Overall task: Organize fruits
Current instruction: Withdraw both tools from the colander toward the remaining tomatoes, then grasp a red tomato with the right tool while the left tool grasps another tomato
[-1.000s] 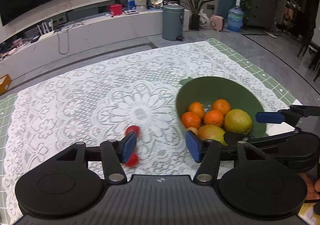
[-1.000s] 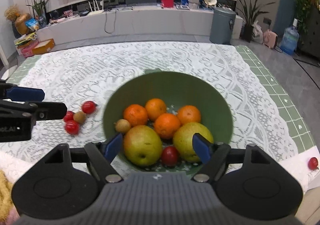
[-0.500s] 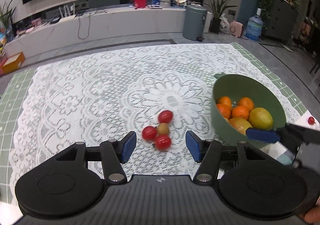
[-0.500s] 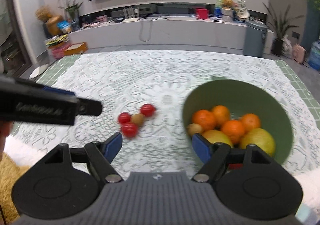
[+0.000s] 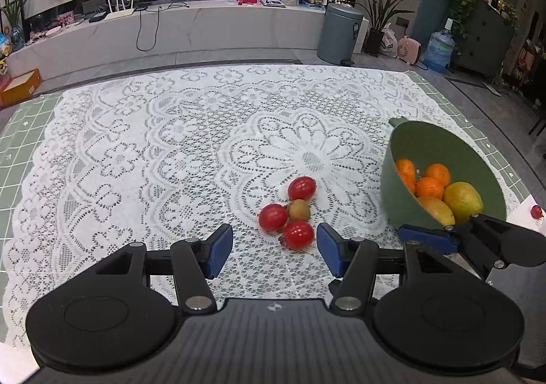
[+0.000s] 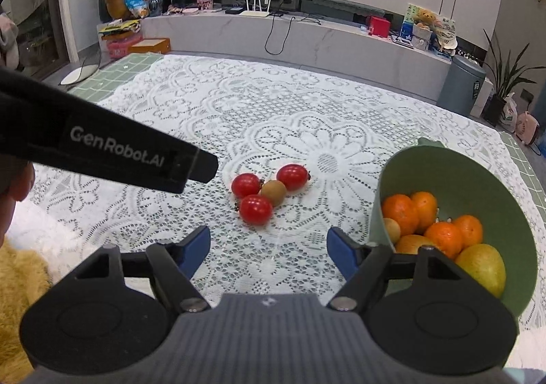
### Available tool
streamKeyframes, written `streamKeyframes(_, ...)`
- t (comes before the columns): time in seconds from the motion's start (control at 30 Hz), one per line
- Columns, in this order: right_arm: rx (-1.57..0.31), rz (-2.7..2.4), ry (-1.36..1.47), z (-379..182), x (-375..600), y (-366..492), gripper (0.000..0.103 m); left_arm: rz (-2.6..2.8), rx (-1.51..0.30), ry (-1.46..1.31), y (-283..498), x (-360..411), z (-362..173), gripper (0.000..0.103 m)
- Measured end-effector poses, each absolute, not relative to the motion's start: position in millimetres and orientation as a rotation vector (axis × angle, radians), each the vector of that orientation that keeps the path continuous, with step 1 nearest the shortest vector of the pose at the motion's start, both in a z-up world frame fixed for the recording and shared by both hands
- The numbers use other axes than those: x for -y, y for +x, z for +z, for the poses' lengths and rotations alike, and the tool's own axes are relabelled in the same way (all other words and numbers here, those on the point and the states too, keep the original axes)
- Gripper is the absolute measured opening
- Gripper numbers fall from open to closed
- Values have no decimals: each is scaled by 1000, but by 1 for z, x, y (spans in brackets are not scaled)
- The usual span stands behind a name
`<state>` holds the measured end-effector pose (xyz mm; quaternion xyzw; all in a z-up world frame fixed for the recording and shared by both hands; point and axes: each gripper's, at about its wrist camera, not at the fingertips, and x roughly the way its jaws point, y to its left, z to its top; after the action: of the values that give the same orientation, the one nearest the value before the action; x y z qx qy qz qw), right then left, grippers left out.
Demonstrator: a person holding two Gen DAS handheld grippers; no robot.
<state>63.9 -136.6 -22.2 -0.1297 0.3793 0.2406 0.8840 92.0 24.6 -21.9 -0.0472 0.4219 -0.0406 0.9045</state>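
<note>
Both grippers hang open over a small cluster of loose fruit beside the green bowl.

The left gripper (image 5: 274,249) and right gripper (image 6: 268,252) each have their fingers apart with nothing between them; the right one's jaws have just closed a little, on nothing. On the lace tablecloth (image 5: 153,152) three cherry tomatoes (image 5: 273,216) touch a small brown fruit (image 5: 299,210), just in front of the left fingertips and near the green bowl (image 6: 454,172), which holds oranges (image 6: 447,237) and a yellow-green fruit (image 6: 484,268). The tomatoes look light, smooth and likely slippery, thin-skinned and easy to burst; I would take one across its middle with gentle pressure, starting with the nearest, as they would probably roll if nudged.
</note>
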Motion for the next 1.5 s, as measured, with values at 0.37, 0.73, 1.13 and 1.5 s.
streamKeyframes(0.37, -828, 503, -297, -42, 120, 87, 56, -84, -884, -185, 101, -51, -50, 63)
streamKeyframes(0.73, -874, 512, -276, -61, 107, 105, 42, -128, -887, -312, 104, -69, -75, 51)
streamKeyframes(1.13, -883, 502, -219, -72, 98, 125, 37, -169, -892, -318, 126, -63, -84, 48)
streamKeyframes(1.5, -874, 453, -212, -69, 105, 124, 29, -210, -908, -304, 146, -52, -94, 46)
